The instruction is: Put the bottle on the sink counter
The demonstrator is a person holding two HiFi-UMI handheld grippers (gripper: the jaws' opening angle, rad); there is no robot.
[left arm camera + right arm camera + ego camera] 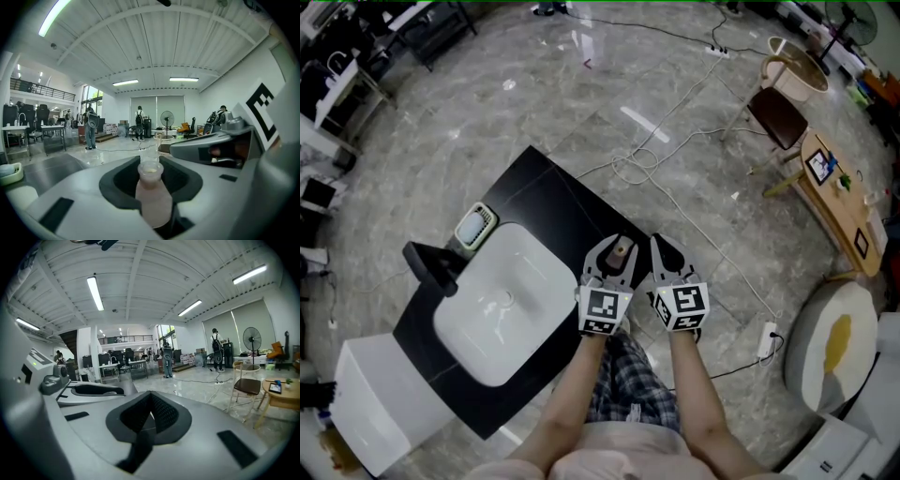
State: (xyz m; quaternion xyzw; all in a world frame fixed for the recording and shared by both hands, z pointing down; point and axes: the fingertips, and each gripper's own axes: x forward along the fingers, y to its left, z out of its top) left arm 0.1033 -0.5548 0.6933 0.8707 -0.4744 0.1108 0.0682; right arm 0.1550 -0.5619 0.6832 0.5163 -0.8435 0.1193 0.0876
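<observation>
A small pale bottle [152, 194] with an open round mouth sits between the jaws of my left gripper [151, 176], and the jaws are shut on its body. In the head view the left gripper [617, 240] holds the bottle [622, 251] over the right edge of the black sink counter [546, 202]. The white basin [502, 300] lies to its left. My right gripper [662, 246] hangs right beside the left one, just off the counter's edge. Its jaws [150, 405] are shut with nothing between them.
A black faucet [431, 265] and a green-rimmed dish [474, 226] stand at the basin's far side. Cables [642, 155] run across the marble floor. A chair [776, 117] and a wooden table [839, 202] stand at the right. People [138, 123] stand far off in the hall.
</observation>
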